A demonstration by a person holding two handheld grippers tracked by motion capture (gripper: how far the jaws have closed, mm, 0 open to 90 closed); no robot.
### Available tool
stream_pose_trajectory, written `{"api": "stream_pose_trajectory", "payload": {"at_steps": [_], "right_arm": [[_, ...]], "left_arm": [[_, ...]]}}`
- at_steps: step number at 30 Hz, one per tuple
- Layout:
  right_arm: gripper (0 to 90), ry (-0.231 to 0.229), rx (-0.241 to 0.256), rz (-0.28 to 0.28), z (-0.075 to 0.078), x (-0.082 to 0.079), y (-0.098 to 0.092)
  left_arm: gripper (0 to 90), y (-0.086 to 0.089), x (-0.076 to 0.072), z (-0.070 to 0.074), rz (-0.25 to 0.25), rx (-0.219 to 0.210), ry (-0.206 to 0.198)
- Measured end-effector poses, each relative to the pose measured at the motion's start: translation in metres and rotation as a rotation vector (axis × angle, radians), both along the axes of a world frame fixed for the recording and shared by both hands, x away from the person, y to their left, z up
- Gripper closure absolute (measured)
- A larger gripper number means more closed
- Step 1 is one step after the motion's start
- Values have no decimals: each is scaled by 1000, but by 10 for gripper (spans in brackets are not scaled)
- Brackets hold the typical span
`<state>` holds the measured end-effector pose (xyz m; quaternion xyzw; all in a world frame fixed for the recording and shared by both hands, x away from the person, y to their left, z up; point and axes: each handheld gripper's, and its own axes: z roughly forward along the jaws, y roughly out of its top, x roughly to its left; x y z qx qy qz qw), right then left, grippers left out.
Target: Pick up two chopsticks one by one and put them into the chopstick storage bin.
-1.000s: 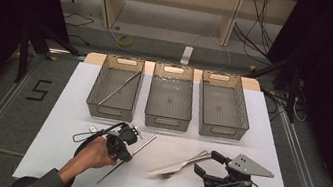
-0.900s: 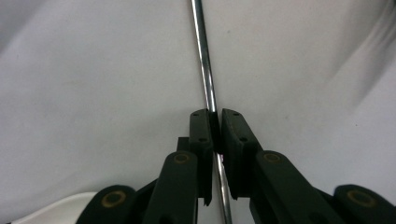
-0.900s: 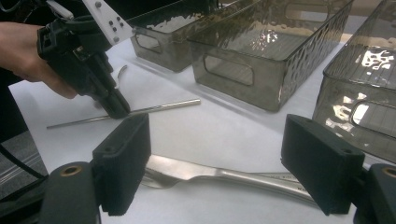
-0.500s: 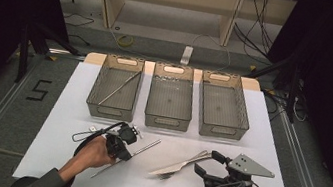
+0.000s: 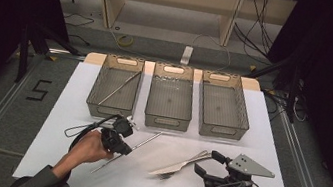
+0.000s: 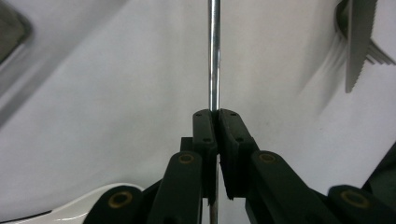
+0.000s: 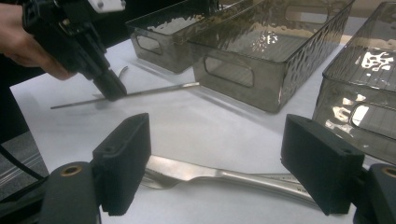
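My left gripper (image 5: pixel 123 148) is at the front left of the white table, shut on a thin metal rod (image 5: pixel 144 139) that runs diagonally toward the trays. In the left gripper view the rod (image 6: pixel 214 56) runs straight up from the closed left gripper (image 6: pixel 216 116). My right gripper (image 5: pixel 208 163) stands open at the front right, by the handles of a knife (image 5: pixel 178 165) and a fork (image 5: pixel 168 174) lying together. In the right gripper view the fork and knife (image 7: pixel 210 175) lie between the wide-apart pads of the right gripper (image 7: pixel 222 163), untouched. Farther off there, the left gripper (image 7: pixel 109 86) pinches the rod (image 7: pixel 159 88).
Three grey plastic trays stand in a row at the back: left tray (image 5: pixel 96 87), middle tray (image 5: pixel 166 122), right tray (image 5: pixel 219 131). A second metal rod (image 5: pixel 120 87) lies slanted in the left tray. The serrated knife (image 6: pixel 359 37) lies to the right of the held rod.
The rod in my left gripper has swung a little, its far tip moving right toward the middle tray. The right gripper, knife and fork have stayed put.
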<state>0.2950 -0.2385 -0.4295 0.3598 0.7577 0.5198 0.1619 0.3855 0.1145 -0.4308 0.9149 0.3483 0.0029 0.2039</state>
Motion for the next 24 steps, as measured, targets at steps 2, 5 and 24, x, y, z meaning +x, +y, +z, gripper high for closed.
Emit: {"api": "stream_pose_trajectory", "payload": {"at_steps": [2, 5, 24], "right_arm": [[252, 2, 0, 0, 0, 0, 0], [251, 2, 1, 0, 0, 0, 0], [250, 0, 6, -4, 0, 0, -1]], "left_arm": [[855, 3, 0, 6, 5, -22, -10], [855, 6, 0, 16, 12, -54, -36], [854, 37, 18, 58, 111, -195, -152]]}}
